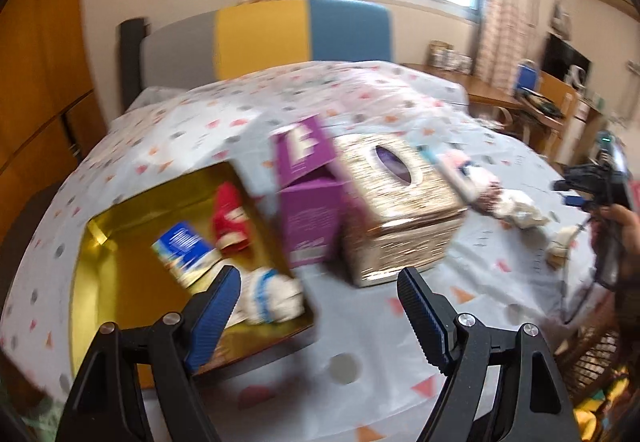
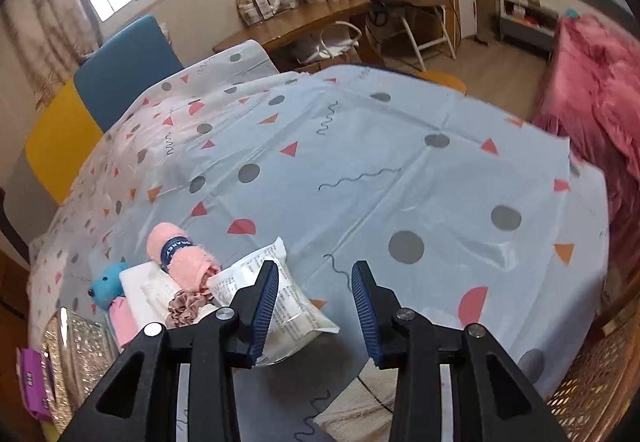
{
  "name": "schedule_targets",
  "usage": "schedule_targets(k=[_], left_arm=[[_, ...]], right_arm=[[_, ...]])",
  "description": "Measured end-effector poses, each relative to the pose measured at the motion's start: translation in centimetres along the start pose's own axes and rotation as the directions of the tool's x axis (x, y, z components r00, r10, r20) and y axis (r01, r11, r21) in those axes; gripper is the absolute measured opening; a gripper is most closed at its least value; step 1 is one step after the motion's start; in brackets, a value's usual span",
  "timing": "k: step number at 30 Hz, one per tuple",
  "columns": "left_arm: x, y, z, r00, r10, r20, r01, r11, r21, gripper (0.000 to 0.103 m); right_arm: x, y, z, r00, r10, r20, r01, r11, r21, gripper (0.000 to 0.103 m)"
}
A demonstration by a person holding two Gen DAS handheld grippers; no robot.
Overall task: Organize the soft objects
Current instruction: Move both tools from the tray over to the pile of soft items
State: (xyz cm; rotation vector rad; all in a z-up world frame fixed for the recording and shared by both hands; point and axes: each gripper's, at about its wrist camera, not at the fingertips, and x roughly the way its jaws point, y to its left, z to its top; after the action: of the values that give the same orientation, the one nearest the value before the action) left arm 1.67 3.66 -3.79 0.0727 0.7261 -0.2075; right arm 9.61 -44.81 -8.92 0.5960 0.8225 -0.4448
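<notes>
We judge the pink towel roll [image 2: 180, 256] light & squashy; its dark band gives a firm waist, so we'd grip there. White packet [image 2: 276, 306] looks slick, crinkly — take it mid-body. Both lie in the pile on the sheet [image 2: 400, 177], beside the gold box [image 1: 396, 197]. Gold tin [image 1: 104, 282] already has a few items. Left claw [image 1: 320, 302] wide, empty; right claw [image 2: 316, 302] narrower, nothing between.

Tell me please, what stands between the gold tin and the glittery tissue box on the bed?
In the left wrist view, an open purple carton stands between the gold tin and the tissue box.
</notes>
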Motion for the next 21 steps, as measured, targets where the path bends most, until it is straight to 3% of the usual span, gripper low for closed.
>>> schedule_targets(k=[4, 9, 12, 16, 21], left_arm=[[0.2, -3.4, 2.7, 0.998, -0.063, 0.019, 0.061, 0.995, 0.082, 0.081], [1.3, -6.6, 7.5, 0.986, -0.164, 0.002, 0.163, 0.982, 0.099, 0.08], [3.0, -8.5, 10.5, 0.976, -0.216, -0.04, 0.219, 0.971, 0.093, 0.071], [6.3, -11.3, 14.3, 0.961, -0.251, -0.114, 0.26, 0.963, 0.066, 0.06], [10.9, -13.9, 17.7, 0.962, -0.217, -0.165, 0.23, 0.971, 0.063, 0.052]], right_arm=[[0.4, 0.4, -0.1, 0.999, 0.026, -0.031, -0.026, 1.0, -0.005, 0.038], [1.0, 1.1, -0.4, 0.996, 0.058, -0.068, -0.06, 0.998, -0.028, 0.038], [1.0, 1.4, -0.6, 0.994, 0.075, -0.078, -0.078, 0.996, -0.041, 0.038], [1.0, 1.6, -0.6, 0.991, 0.103, -0.09, -0.107, 0.993, -0.042, 0.038], [1.0, 1.6, -0.6, 0.985, 0.139, -0.104, -0.143, 0.989, -0.029, 0.039]])
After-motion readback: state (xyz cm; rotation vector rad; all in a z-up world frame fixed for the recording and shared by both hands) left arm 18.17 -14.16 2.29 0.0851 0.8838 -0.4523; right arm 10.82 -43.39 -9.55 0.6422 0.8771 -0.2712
